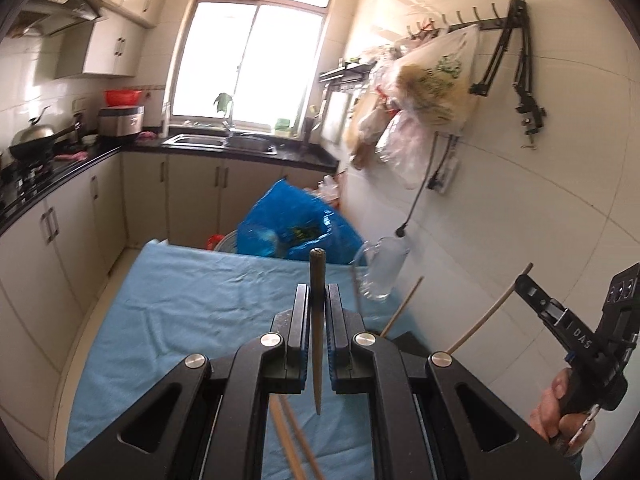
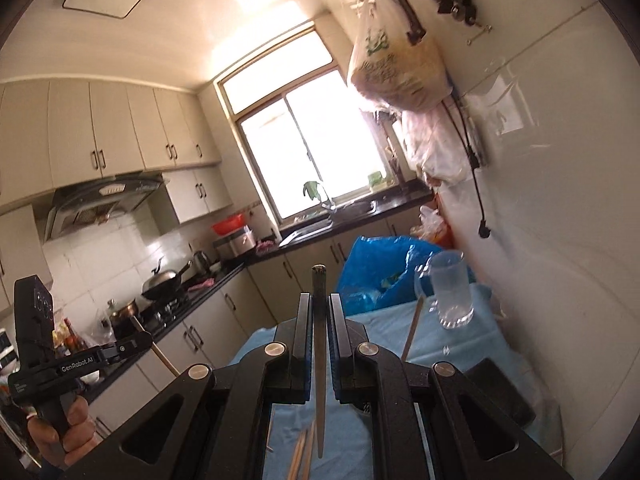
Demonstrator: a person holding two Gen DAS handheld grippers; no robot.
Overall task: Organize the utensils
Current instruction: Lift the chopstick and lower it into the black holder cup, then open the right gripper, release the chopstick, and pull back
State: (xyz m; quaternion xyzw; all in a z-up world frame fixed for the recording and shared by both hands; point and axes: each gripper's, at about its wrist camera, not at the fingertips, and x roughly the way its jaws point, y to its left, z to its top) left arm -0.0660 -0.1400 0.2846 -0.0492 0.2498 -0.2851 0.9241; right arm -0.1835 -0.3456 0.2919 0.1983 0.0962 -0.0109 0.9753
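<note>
Both tongs, left (image 1: pixel 318 300) and right (image 2: pixel 320 304), are each clenching one chopstick (image 1: pixel 317 332), so I'd be aiming tips-first into the glass mug (image 2: pixel 450 292) at center right.

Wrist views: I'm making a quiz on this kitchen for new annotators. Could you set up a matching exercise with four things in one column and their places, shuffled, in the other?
Things:
1. glass mug
2. blue bag
3. wok
4. red basin

Places:
A. on the stove
B. standing on the blue cloth, near the tiled wall
C. on top of the metal cooker on the counter
D. just behind the cloth's far edge

Pairs: 1-B, 2-D, 3-A, 4-C
</note>
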